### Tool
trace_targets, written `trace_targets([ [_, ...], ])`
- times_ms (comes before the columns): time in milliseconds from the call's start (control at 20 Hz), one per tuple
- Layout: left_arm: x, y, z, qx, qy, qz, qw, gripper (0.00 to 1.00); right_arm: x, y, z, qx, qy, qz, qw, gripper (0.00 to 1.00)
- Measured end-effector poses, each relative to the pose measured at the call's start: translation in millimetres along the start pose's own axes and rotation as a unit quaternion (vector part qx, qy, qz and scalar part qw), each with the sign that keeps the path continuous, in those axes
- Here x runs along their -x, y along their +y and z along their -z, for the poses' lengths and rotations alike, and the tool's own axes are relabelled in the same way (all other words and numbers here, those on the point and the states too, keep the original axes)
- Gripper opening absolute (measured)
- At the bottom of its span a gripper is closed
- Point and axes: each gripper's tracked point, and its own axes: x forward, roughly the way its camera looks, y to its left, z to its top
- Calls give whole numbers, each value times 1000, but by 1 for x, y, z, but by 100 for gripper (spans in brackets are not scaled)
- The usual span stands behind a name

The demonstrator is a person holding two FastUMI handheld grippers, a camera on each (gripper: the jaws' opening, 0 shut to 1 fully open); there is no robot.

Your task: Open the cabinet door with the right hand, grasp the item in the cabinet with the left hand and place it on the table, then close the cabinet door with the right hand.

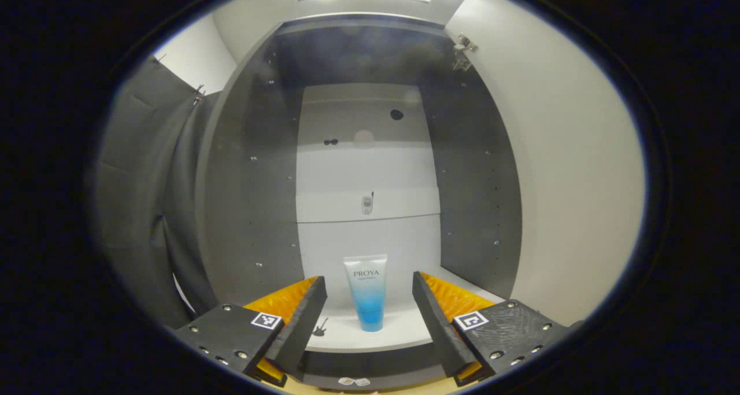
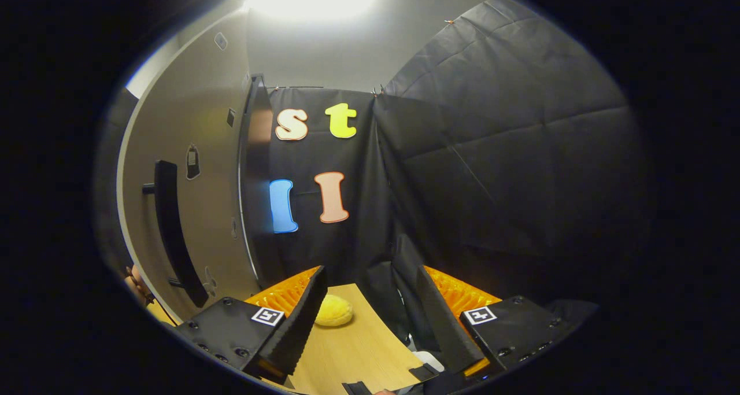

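left gripper lined up on a soft tube in the opened cabinet

left gripper [image 1: 370, 320] is held with its jaws spread wide and empty, the tube [image 1: 366, 291] framed between the fingers but farther in, untouched. the tube is seen standing cap-down near the front edge of the cabinet shelf [image 1: 404, 334], roughly midway along it. it is judged to be light, smooth plastic, soft and squeezable in its flat upper body, stiffer at the round cap; a hold low on the body, just above the cap, is judged safest, since the glossy skin may slip and the narrow base may tip. the cabinet's walls are matt and dark with small pin holes, its back pale. right gripper [image 2: 370, 325] is likewise spread and empty, over the wooden table [image 2: 358, 349], beside the cabinet door [image 2: 191, 210] with its long dark bar handle [image 2: 173, 227]. a yellow lumpy object [image 2: 333, 311] lies near the table's far edge.
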Motion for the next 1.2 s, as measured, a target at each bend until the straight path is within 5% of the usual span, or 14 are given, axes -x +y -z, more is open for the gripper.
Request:
trace_targets([
  [450,-40,-1,29,18,48,0,999,92,-18,-3,21,-9,33,22,999,97],
  [500,-41,-2,29,21,48,3,999,89,-19,-3,23,-7,34,23,999,97],
  [650,-43,3,32,30,44,-5,999,55,-22,-3,25,-4,37,20,999,92],
  [1200,20,33,14,48,17,-14,999,50,-23,14,22,0,36,-40,999,92],
])
